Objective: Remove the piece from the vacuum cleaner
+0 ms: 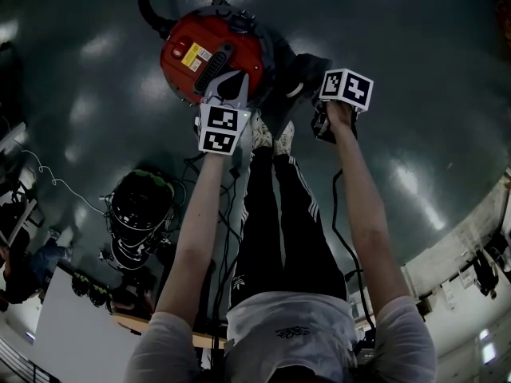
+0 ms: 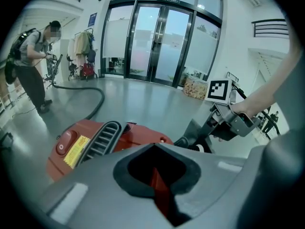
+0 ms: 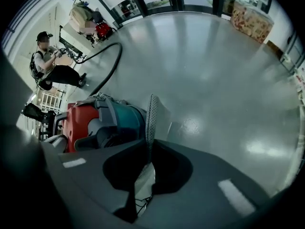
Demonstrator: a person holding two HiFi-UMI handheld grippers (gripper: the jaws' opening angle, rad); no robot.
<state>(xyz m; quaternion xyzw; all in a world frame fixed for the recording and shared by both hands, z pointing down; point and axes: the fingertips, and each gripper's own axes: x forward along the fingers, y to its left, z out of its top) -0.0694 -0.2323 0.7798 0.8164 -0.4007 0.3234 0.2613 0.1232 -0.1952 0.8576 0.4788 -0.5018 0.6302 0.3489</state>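
Observation:
The red vacuum cleaner [image 1: 207, 50] lies on the grey floor, with a teal and black section [image 3: 119, 123] showing in the right gripper view. My left gripper [image 1: 231, 86] rests on its near end. Its jaws are together, and a strip of the red body [image 2: 159, 190] sits in the slit between them. To the vacuum's right, my right gripper [image 1: 307, 94] is shut on a thin dark grey piece [image 3: 151, 116] with a mesh-like edge. That piece [image 2: 196, 130] stands just beside the vacuum body. I cannot tell whether they touch.
A black hose [image 2: 90, 106] runs from the vacuum across the floor toward a person [image 2: 31, 66] standing by a rack. Glass doors [image 2: 157, 42] are at the far side. My own shoes [image 1: 271, 134] stand close behind the vacuum. A black round machine [image 1: 140, 210] with cables sits to my left.

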